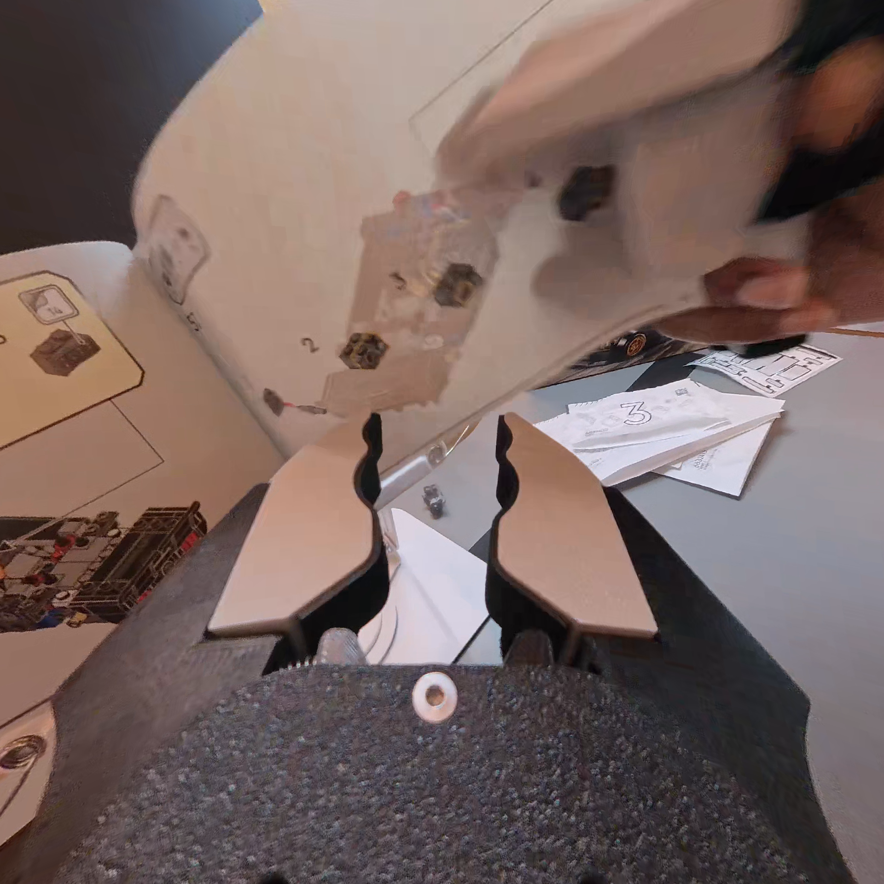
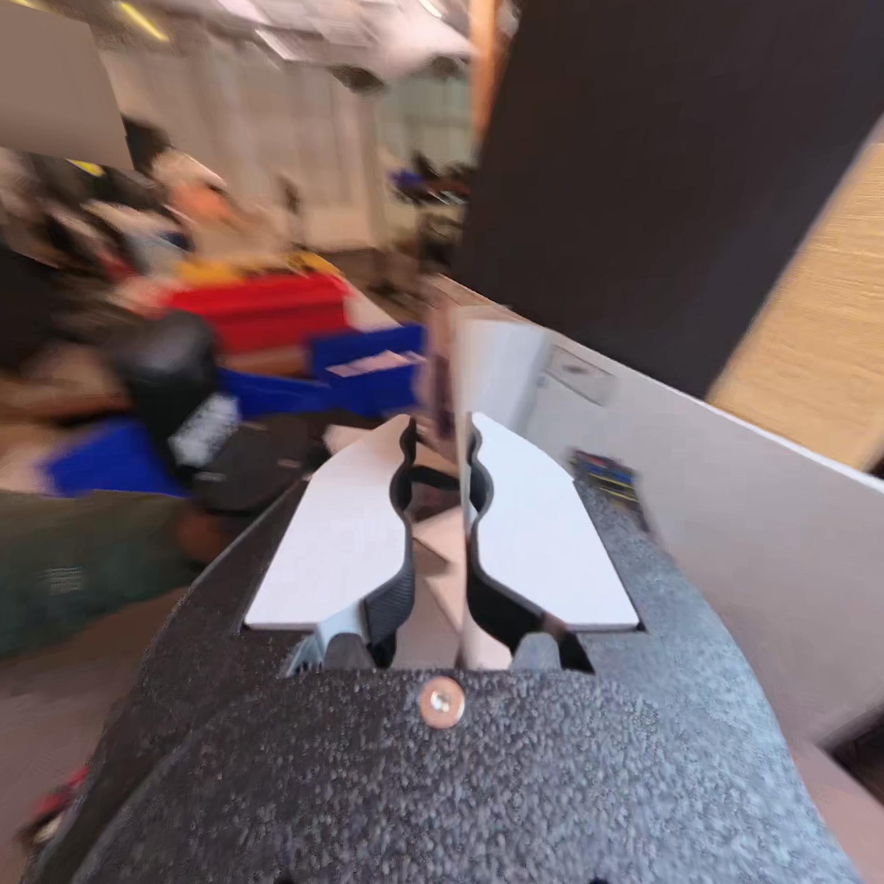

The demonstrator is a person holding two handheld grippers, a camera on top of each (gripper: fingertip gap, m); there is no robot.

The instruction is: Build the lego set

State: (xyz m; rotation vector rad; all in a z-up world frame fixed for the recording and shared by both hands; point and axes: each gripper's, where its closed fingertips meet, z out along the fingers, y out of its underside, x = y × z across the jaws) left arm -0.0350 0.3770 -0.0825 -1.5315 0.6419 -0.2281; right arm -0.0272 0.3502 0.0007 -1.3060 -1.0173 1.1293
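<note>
Grey tabletop (image 1: 789, 550) fills the lower right of the left wrist view, and on it, toward its far edge, lie a few white paper bags (image 1: 669, 430), one with a large numeral printed on it, and a sheet of black-outlined stickers (image 1: 765, 366) beyond them. A small dark lego piece (image 1: 434, 497) sits alone on the table just ahead of the left gripper (image 1: 437, 421), slightly below the gap between its fingertips; it is too small to tell which way its long axis runs. The left gripper's jaws stand well apart and hold nothing. Above and to the left of them the open instruction booklet (image 1: 296, 201) curls up off the table, one page mid-turn and blurred, with a hand (image 1: 746, 306) at the page's edge on the right. A build-step drawing shows on the flat page at the left edge. The right wrist view is heavily blurred: the right gripper (image 2: 440, 430) has its jaws parted by a narrow gap, and a thin white sheet edge (image 2: 463, 550) stands in that gap close against the right-hand finger, though I cannot tell whether it is pinched. Behind it are red and blue bins (image 2: 287, 311), a dark panel (image 2: 669, 167), and a cluttered room with a person off to the left. Judging from this, the page turn comes first, and the left gripper is the nearer one to the loose piece.
</note>
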